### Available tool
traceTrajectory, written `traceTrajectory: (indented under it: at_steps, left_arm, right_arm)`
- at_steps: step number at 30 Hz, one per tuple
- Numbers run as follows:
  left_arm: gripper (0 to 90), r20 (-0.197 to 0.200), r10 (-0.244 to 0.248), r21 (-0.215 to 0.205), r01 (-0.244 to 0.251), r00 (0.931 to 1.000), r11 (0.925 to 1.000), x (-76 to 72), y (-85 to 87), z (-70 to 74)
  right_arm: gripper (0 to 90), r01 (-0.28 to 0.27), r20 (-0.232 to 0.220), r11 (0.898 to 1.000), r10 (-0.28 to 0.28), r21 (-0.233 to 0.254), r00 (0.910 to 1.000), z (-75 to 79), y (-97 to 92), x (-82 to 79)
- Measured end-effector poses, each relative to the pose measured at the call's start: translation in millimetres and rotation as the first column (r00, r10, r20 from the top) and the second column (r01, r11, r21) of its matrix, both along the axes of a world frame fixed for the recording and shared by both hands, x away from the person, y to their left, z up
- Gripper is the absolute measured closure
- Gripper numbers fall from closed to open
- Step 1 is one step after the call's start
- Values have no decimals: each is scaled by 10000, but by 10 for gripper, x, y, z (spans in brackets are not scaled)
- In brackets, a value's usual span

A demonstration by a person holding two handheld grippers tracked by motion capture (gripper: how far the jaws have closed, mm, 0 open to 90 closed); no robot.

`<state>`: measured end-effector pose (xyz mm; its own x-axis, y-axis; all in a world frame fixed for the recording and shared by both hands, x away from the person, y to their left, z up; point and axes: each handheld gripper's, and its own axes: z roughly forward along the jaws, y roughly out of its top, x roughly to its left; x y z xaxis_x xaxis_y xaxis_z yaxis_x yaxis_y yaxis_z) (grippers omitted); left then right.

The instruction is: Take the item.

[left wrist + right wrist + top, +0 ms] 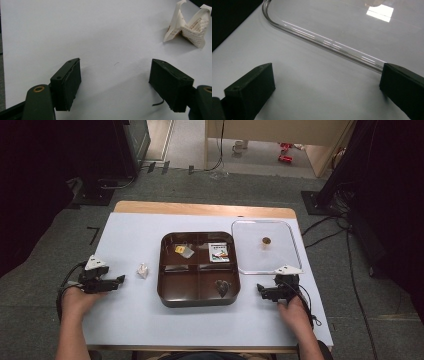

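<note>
Glossy brown four-compartment tray (167, 290) mid-table; clear rounded lid (250, 260) right, crumpled paper wrapper (190, 25) left. Left gripper (115, 82) and right gripper (327, 87) rest low, jaws wide, empty.

tray's packets (219, 252) illegible, lid (352, 27) cropped

A dark brown tray (200, 297) is seen on a white table (125, 320); left of the tray, a white wrapper (190, 25) printed with dark text.
</note>
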<state>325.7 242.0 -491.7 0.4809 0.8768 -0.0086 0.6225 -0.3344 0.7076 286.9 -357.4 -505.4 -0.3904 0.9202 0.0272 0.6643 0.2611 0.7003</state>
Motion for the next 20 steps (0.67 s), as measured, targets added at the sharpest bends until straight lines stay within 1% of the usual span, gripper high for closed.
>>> traceTrajectory:
  at_steps: [6, 12, 16, 17, 18, 20]
  left_arm:
    - [246, 233, 127, -84, -125, 9996, 9999, -26, -5, -24]
    - [245, 263, 152, -32, -151, 9995, 9999, -30, -9, -25]
    - [222, 268, 289, 37, -290, 9992, 9996, -29, -14, -27]
    - [195, 217, 555, 122, -558, 9982, 9984, -19, -15, -30]
    - [137, 70, 683, -16, -683, 9976, 9977, -2, 1, -33]
    - [135, 81, 686, -24, -686, 9976, 9976, -4, 3, -32]
  right_arm:
    - [0, -1, 0, 10000, 1, -3, 10000, 0, 0, 0]
    - [0, 0, 4, 10000, 0, -1, 10000, 0, 0, 0]
    - [0, 3, 1, 10000, -3, 1, 10000, 0, 0, 0]
    - [0, 2, 2, 10000, -2, 2, 10000, 0, 0, 0]
    - [0, 1, 1, 10000, -1, 2, 10000, 0, 0, -1]
    - [0, 1, 2, 10000, -1, 1, 10000, 0, 0, -1]
